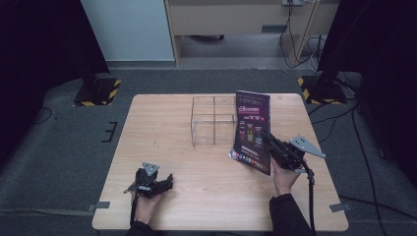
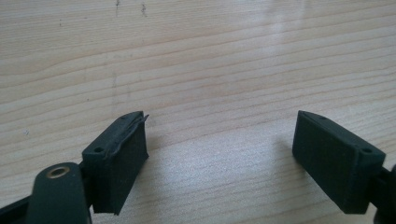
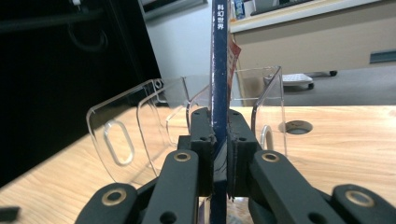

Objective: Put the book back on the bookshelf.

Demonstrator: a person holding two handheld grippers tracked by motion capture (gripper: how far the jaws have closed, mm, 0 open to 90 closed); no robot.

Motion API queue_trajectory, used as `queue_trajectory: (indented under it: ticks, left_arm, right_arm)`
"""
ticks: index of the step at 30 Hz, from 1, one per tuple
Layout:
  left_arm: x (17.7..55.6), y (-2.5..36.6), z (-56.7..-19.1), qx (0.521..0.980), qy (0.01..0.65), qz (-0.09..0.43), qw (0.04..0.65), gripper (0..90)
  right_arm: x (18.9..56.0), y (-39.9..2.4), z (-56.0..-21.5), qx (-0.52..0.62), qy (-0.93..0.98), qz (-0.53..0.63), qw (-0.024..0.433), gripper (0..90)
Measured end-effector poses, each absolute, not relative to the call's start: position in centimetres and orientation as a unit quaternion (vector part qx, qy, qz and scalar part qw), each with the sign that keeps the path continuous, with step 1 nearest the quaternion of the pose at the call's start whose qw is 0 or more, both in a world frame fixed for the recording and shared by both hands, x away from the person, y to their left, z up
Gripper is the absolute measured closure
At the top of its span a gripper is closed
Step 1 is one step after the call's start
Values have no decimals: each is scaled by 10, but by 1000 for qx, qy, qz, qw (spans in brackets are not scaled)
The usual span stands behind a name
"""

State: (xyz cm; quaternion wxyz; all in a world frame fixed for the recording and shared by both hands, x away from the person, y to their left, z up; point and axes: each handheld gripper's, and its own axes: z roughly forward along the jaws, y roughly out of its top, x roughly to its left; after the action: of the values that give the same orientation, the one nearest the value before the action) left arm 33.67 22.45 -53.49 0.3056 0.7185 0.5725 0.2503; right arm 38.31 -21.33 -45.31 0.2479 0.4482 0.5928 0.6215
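Note:
A thin dark magazine (image 1: 253, 132) with a purple cover stands upright and tilted beside the right side of a clear acrylic rack (image 1: 212, 120). My right gripper (image 1: 269, 139) is shut on the magazine's near edge; in the right gripper view the blue spine (image 3: 219, 70) rises between the pressed pads (image 3: 203, 140), with the clear dividers (image 3: 140, 126) right behind. My left gripper (image 1: 167, 183) rests at the table's front left, held in a hand, jaws wide apart. In the left gripper view its pads (image 2: 122, 158) frame bare wood, with nothing between them.
The wooden table (image 1: 162, 132) has a small round hole (image 3: 297, 126) near the rack. Black stands with yellow-striped bases (image 1: 98, 91) flank the far corners. Cables (image 1: 344, 128) trail over the floor at right. A desk (image 1: 236, 19) stands behind.

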Motion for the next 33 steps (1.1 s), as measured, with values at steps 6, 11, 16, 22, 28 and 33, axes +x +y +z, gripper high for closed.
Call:
queue_trajectory:
  ticks: [6, 11, 16, 22, 28, 33]
  left_arm:
    - [337, 224, -535, 718, 573, 250, 306, 169]
    - [337, 224, -535, 718, 573, 250, 306, 169]
    - [337, 224, -535, 718, 573, 250, 306, 169]
    - [337, 225, -535, 718, 573, 250, 306, 169]
    - [337, 225, -535, 718, 572, 250, 306, 169]
    - [336, 224, -535, 718, 573, 250, 306, 169]
  right_arm:
    - [389, -215, -446, 452, 576, 641, 232, 846]
    - [399, -215, -431, 448, 564, 653, 236, 846]
    - [409, -216, -415, 447, 548, 663, 245, 846]
    - [422, -210, -413, 452, 535, 666, 257, 845]
    - [421, -197, -430, 452, 525, 666, 275, 844]
    - [415, -192, -439, 451, 525, 665, 280, 842]
